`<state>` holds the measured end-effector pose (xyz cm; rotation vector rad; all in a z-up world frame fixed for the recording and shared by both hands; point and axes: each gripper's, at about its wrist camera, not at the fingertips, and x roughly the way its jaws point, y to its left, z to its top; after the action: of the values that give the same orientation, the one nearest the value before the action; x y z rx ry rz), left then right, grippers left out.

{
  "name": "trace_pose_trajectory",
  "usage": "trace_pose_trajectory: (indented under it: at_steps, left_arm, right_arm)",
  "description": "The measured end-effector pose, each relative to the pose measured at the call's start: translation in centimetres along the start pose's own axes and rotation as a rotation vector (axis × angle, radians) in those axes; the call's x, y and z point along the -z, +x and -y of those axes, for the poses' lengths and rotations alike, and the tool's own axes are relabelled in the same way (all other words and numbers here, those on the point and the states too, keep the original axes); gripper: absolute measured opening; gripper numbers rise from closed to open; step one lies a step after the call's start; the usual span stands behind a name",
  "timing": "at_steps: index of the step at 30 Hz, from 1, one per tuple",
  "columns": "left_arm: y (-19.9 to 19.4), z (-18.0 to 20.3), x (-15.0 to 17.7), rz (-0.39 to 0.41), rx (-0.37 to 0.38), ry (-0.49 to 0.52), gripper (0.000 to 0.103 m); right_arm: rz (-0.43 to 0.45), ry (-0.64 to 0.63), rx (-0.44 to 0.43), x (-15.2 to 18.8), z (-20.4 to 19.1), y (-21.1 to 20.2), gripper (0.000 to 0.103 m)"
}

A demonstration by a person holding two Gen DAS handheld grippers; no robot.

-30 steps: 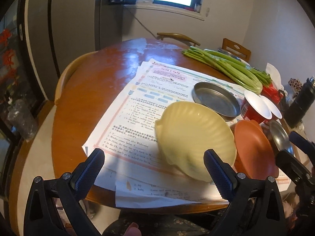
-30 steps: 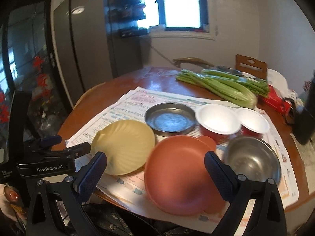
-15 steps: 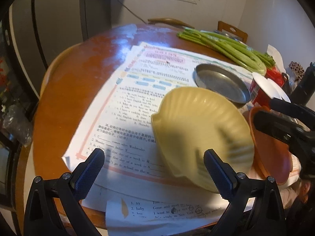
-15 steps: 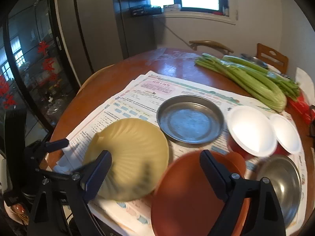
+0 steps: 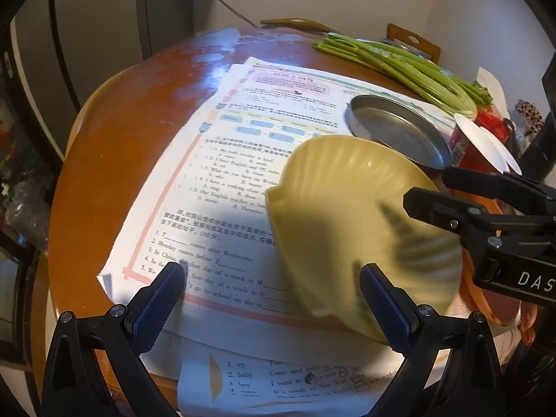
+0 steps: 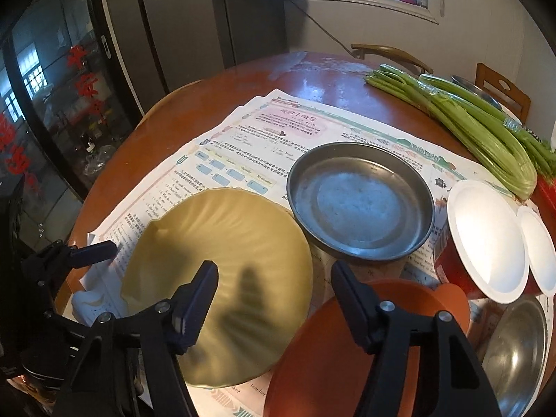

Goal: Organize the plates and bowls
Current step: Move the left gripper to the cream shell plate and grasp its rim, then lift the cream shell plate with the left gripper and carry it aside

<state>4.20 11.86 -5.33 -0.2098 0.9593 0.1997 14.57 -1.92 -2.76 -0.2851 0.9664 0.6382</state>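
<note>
progress: nothing stacked yet; yellow shell plate point(image 6: 222, 278), orange plate point(image 6: 333, 358), steel pan point(image 6: 361, 201), steel bowl point(image 6: 517, 347) all lie apart on the worksheets point(image 5: 243, 180).
right gripper point(image 6: 274, 299): jaws closing over the gap between the yellow and orange rims, gripping nothing that i can see.
left gripper point(image 5: 274, 299): spread wide, empty, by the yellow plate's near edge.
text: "das" on the right gripper's body; the worksheet reads "wednesday".

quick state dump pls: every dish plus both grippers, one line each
yellow shell plate: upright, empty, on papers
metal pan: upright, empty
orange plate: on papers, empty
steel bowl: upright, empty
red cups: lidded
left gripper: open, over the shell plate's edge
right gripper: closing, pads touching nothing
</note>
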Motion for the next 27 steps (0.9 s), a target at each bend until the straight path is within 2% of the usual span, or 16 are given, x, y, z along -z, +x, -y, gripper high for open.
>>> trace_pose_trajectory:
  at_steps: [3, 6, 8, 9, 10, 13, 18, 20, 21, 27]
  left_arm:
    - [0.1, -0.2, -0.1, 0.004, 0.015, -0.02, 0.1]
    - [-0.1, -0.4, -0.1, 0.021, 0.003, -0.038, 0.094]
    - [-0.3, -0.8, -0.1, 0.039, -0.005, -0.064, 0.08]
    - [-0.6, -1.2, -0.1, 0.054, -0.001, -0.087, 0.066]
    - [-0.6, -1.5, -0.2, 0.059, 0.009, -0.103, 0.057]
    - [-0.6, -2.3, -0.4, 0.064, 0.037, -0.132, 0.052]
    - [-0.7, -2.3, -0.3, 0.048, 0.103, -0.147, 0.051]
    - [-0.6, -1.9, -0.2, 0.042, 0.126, -0.138, 0.047]
    - [-0.6, -1.6, -0.2, 0.038, 0.133, -0.132, 0.041]
    - [-0.5, -1.9, -0.6, 0.033, 0.107, -0.119, 0.041]
  right_arm:
    - [0.0, 0.003, -0.013, -0.1, 0.2, 0.4, 0.068]
    - [-0.009, -0.004, -0.02, -0.3, 0.1, 0.8, 0.066]
    - [-0.028, -0.011, -0.047, -0.4, 0.0, 1.2, 0.06]
    - [-0.033, -0.011, -0.048, -0.5, -0.1, 1.4, 0.06]
    - [-0.034, -0.011, -0.047, -0.5, -0.1, 1.5, 0.06]
    - [-0.03, -0.004, -0.05, -0.5, -0.2, 1.7, 0.059]
    - [-0.031, 0.027, -0.098, -0.2, -0.3, 1.4, 0.06]
    - [-0.035, 0.031, -0.109, -0.1, -0.5, 1.4, 0.06]
    - [-0.041, 0.034, -0.121, 0.0, -0.7, 1.5, 0.06]
    - [-0.043, 0.047, -0.146, 0.5, -1.4, 1.3, 0.06]
